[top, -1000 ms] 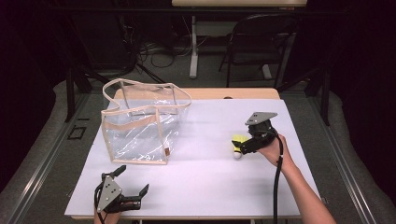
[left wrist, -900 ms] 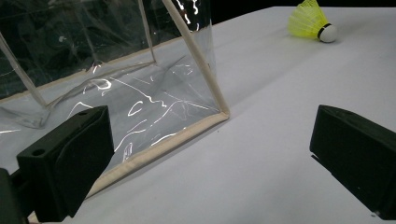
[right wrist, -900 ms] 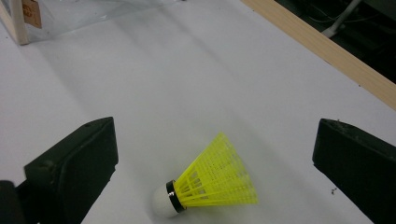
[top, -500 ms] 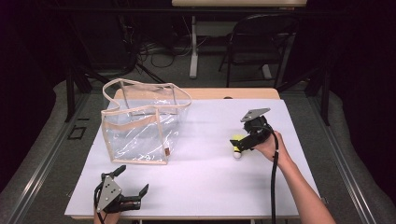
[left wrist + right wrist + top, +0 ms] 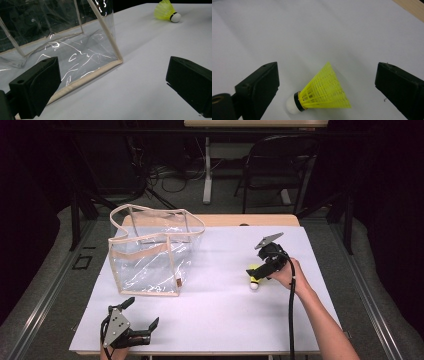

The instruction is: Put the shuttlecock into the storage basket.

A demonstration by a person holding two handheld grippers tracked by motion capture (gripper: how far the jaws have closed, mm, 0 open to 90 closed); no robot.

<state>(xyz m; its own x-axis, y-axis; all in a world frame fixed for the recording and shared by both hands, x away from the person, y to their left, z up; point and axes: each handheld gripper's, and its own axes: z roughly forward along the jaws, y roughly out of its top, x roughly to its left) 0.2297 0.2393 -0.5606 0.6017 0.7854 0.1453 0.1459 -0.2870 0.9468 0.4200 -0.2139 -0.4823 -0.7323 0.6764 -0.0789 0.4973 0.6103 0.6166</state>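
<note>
The clear bag runs off the left gripper view's top and left edges.

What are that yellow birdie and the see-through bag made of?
The shuttlecock looks like moulded plastic: a bright yellow mesh skirt with open ribs, a black band, and a matte white tip, maybe foam or cork. The tote bag seems to be clear glossy vinyl, creased and glinting, edged with beige fabric-like trim.

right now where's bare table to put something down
Free: the wide white patch between the clear bag and the shuttlecock, running forward to the left hand-held gripper. Crowded: around the right hand-held gripper at the shuttlecock, and the bag's corner.
</note>
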